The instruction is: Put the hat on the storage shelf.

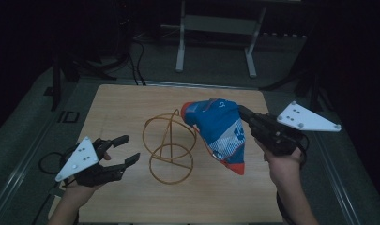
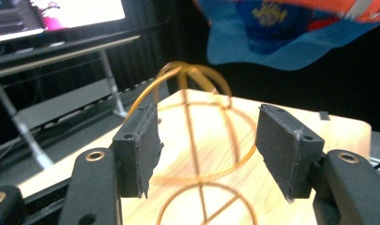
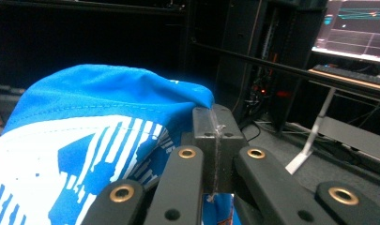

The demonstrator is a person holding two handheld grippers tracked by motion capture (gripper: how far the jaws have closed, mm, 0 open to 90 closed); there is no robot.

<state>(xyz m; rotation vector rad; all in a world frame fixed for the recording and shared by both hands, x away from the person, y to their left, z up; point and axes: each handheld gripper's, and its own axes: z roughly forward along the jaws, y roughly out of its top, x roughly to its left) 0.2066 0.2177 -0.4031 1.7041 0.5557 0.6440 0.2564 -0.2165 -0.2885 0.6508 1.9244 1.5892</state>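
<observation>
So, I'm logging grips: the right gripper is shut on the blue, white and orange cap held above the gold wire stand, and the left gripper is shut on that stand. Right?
Not quite. The left gripper is open, its jaws apart and clear of the gold wire stand, as the left gripper view shows. The right gripper is indeed shut on the blue, white and orange cap.

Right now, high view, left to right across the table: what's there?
Left gripper, open → wire stand → blue cap, held up off the table → right gripper, shut on the cap.
</observation>
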